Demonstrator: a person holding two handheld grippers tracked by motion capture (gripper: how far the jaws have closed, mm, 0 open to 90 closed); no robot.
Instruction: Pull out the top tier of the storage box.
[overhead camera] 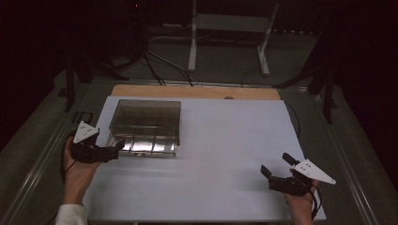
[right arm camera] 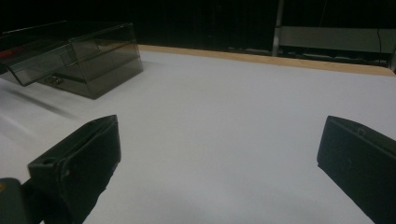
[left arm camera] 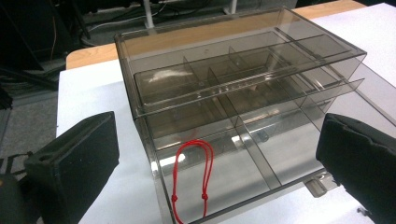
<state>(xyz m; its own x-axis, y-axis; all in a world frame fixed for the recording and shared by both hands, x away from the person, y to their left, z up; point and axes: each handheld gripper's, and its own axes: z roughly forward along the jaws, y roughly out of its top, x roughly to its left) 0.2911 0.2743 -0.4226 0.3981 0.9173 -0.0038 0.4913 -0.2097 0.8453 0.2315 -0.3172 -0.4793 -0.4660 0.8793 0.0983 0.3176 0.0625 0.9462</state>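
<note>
From up high, we see our left tongs (overhead camera: 115, 149) spread wide, right by the near left corner of the clear box (overhead camera: 145, 126) on the white counter (overhead camera: 225, 140). Our right tongs (overhead camera: 277, 165) are spread too, far from the box.

Along the left tongs, a red string (left arm camera: 191, 179) lies in the pulled-out bottom drawer (left arm camera: 224, 172).

Along the right tongs, the box sits far off.

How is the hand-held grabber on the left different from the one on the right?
The left black two-jaw gripper sits right at the smoky clear plastic drawer box, while the right black two-jaw gripper hangs far from it over bare white table. The left aims at the drawer with the red cord loop; the right aims at nothing. Both are open.
</note>
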